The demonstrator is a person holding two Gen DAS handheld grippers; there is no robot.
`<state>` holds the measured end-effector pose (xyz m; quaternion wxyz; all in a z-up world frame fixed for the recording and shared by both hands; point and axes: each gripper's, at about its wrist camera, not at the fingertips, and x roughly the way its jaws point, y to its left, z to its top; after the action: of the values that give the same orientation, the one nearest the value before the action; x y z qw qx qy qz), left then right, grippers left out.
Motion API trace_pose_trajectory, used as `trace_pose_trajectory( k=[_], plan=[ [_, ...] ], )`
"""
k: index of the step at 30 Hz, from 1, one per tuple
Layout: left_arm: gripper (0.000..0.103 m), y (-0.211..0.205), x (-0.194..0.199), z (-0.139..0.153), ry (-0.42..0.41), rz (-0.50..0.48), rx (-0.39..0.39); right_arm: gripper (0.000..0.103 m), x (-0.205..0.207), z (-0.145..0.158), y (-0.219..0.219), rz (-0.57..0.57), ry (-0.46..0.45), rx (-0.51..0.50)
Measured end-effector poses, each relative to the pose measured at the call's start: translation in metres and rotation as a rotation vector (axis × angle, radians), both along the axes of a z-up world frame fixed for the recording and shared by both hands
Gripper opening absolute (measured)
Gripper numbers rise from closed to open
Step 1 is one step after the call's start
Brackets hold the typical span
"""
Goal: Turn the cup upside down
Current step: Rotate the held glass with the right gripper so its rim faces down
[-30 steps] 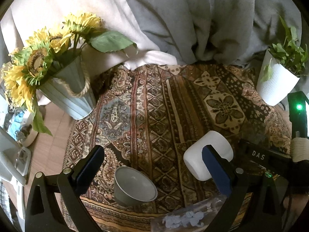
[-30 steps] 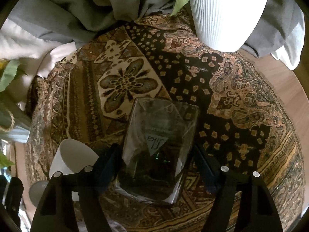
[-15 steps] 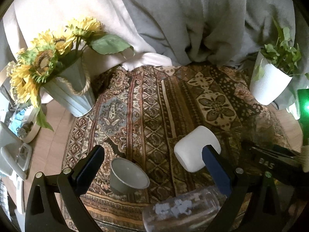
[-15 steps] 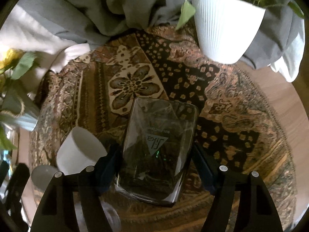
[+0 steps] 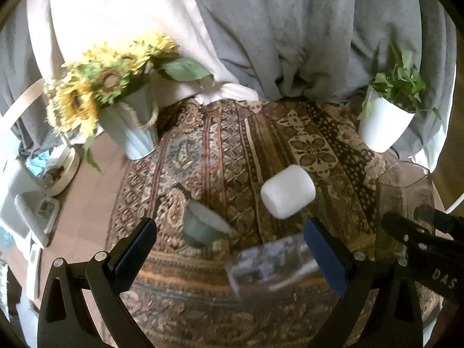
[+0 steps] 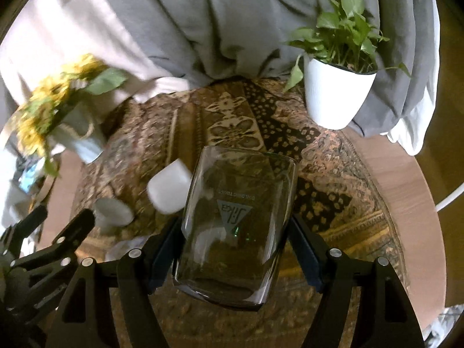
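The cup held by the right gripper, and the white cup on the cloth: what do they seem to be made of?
The held cup looks like clear, glossy glass or plastic: the cloth shows through it. The white cup looks matte and opaque, perhaps ceramic or plastic.

- A clear container (image 5: 272, 264) lay smeared between the left gripper's (image 5: 232, 246) fingers; its shape and contents couldn't be made out.
- The glass cup (image 6: 236, 229) covered the inner faces of the right gripper's (image 6: 235, 249) fingers, so the contact itself stayed hidden.
- The cup's upside-down print was only partly legible.
- The sunflowers (image 6: 43, 107) were a blur in the right wrist view, and the small bowl (image 6: 111, 213) was soft-edged.
- In the left wrist view the cup's (image 5: 406, 203) lower half vanished behind the right gripper's black frame (image 5: 429, 249).
- White clutter (image 5: 26, 203) at the left edge was cut off and unidentifiable.
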<state>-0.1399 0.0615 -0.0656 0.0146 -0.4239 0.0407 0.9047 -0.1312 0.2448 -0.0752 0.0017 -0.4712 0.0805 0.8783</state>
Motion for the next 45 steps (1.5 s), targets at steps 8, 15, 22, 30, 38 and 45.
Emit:
trace_pose_trajectory(
  k=[8,15,22,30,38,45],
  plan=[
    [0.103,-0.018,0.045,-0.007,-0.017,0.012,-0.049,0.073,0.043,-0.007,-0.030,0.093,-0.043,0.015],
    [0.103,-0.038,0.065,-0.037,-0.106,0.051,-0.056,0.073,0.069,-0.032,-0.048,0.117,-0.113,0.007],
    [0.103,-0.047,0.075,-0.069,-0.184,0.071,-0.081,0.074,0.075,-0.063,-0.060,0.135,-0.181,0.006],
    [0.103,-0.055,0.077,-0.094,-0.239,0.092,-0.107,0.074,0.074,-0.096,-0.071,0.157,-0.238,-0.004],
    [0.103,-0.056,0.082,-0.104,-0.268,0.098,-0.103,0.074,0.075,-0.107,-0.076,0.184,-0.246,0.005],
    [0.103,-0.052,0.087,-0.090,-0.241,0.103,-0.106,0.083,0.079,-0.090,-0.066,0.166,-0.207,0.001]
  ],
)
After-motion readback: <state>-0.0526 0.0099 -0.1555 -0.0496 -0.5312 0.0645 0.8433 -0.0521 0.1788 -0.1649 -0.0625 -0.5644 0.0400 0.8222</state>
